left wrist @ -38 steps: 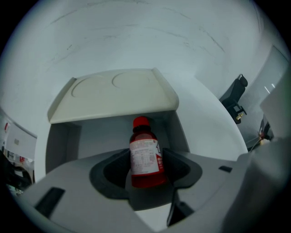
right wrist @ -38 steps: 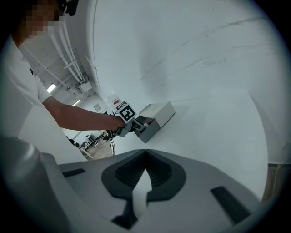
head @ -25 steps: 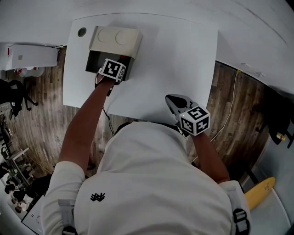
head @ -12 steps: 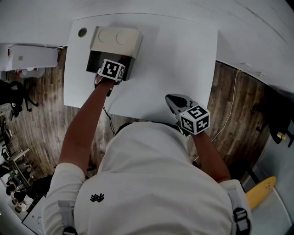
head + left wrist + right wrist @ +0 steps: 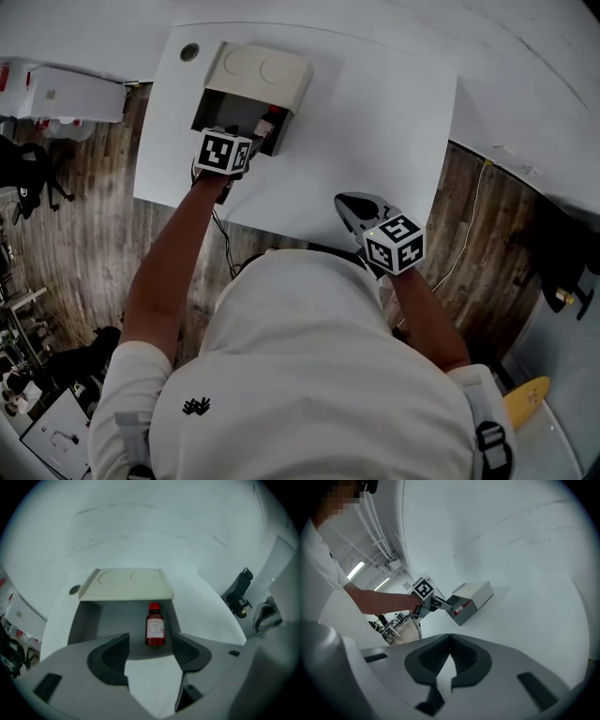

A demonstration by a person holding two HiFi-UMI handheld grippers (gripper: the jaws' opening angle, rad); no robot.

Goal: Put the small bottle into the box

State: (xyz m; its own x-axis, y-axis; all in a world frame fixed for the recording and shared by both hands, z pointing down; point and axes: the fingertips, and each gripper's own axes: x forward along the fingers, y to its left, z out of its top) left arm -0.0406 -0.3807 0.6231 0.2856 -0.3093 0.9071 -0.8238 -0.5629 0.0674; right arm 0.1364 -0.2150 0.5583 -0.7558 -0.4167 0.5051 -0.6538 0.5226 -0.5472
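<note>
The small red bottle (image 5: 155,625) with a red cap lies on the floor of the open grey box (image 5: 89,620), by its right wall, cap toward the beige lid (image 5: 126,584). My left gripper (image 5: 150,651) is just outside the box's mouth. Its jaws are opening and nothing is between them; the bottle lies a little ahead of the tips. From above, the bottle (image 5: 265,128) shows inside the box (image 5: 261,73), with the left gripper (image 5: 246,141) at its front edge. My right gripper (image 5: 450,656) is shut and empty, held over the table's near edge (image 5: 349,208).
The white table (image 5: 375,131) has a round cable hole (image 5: 190,52) at its far left corner. A white cabinet (image 5: 66,89) stands to the left on the wooden floor. A cable (image 5: 473,206) runs across the floor at the right.
My left gripper has drawn back out of the box toward me, and the red bottle now shows lying inside. The right gripper has stayed where it was.
</note>
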